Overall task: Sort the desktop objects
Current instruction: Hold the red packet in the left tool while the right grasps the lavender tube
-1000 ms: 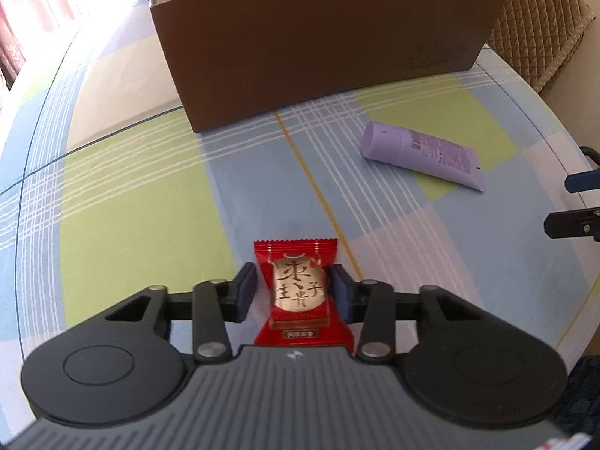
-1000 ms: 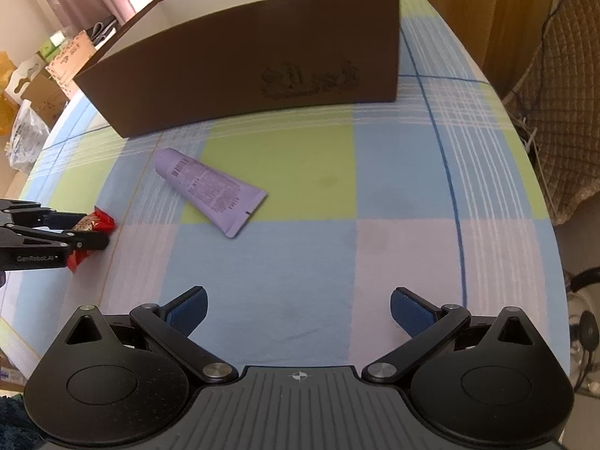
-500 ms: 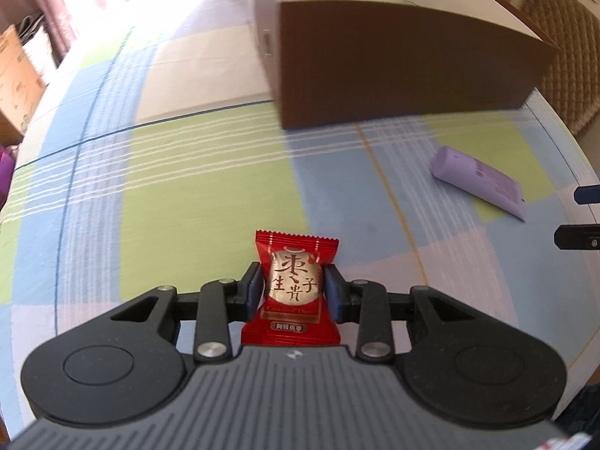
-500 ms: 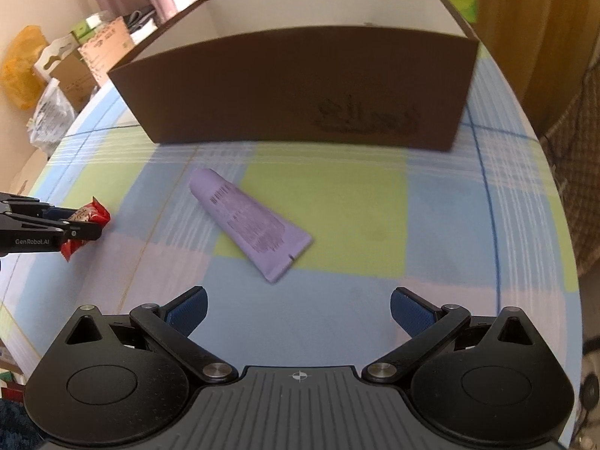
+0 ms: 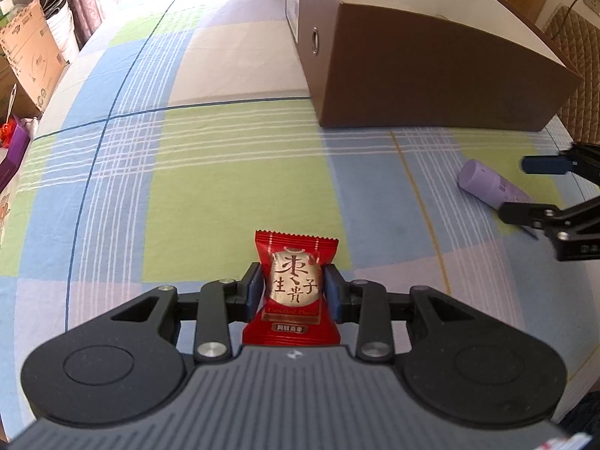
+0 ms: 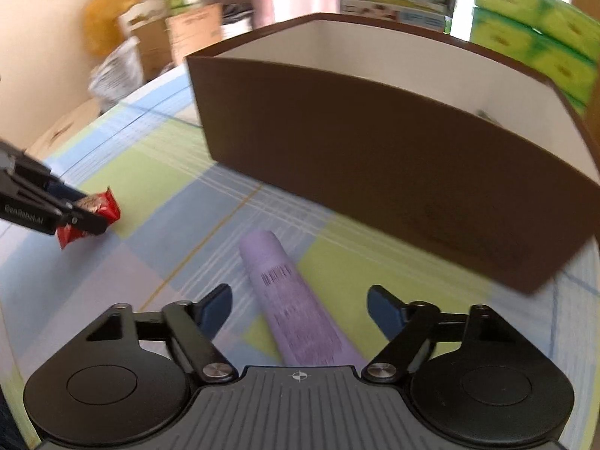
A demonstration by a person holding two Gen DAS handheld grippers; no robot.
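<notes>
Off the table's (image 5: 232,172) left edge stand cardboard cartons (image 5: 28,56), blurred in my right wrist view. My left gripper (image 5: 293,288) has its fingers (image 5: 253,288) clenched on one red candy packet (image 5: 294,287), pinched at its middle and held above the checked tablecloth; from the right wrist view the same packet (image 6: 90,212) shows in that gripper (image 6: 80,210) well left of the tube. Between the packet and the one brown cardboard box (image 5: 431,63) there is only bare cloth, and the box wall facing me is tall, its open top and white inside showing from the right wrist view (image 6: 393,142). To the right, one purple tube (image 5: 491,185) lies flat on the table in front of the box, apart from it. My right gripper (image 6: 298,309) has its fingers (image 6: 382,311) spread wide, one on each side of the tube (image 6: 296,307), not touching it. Behind the box stand green packs (image 6: 536,41), count unclear.
</notes>
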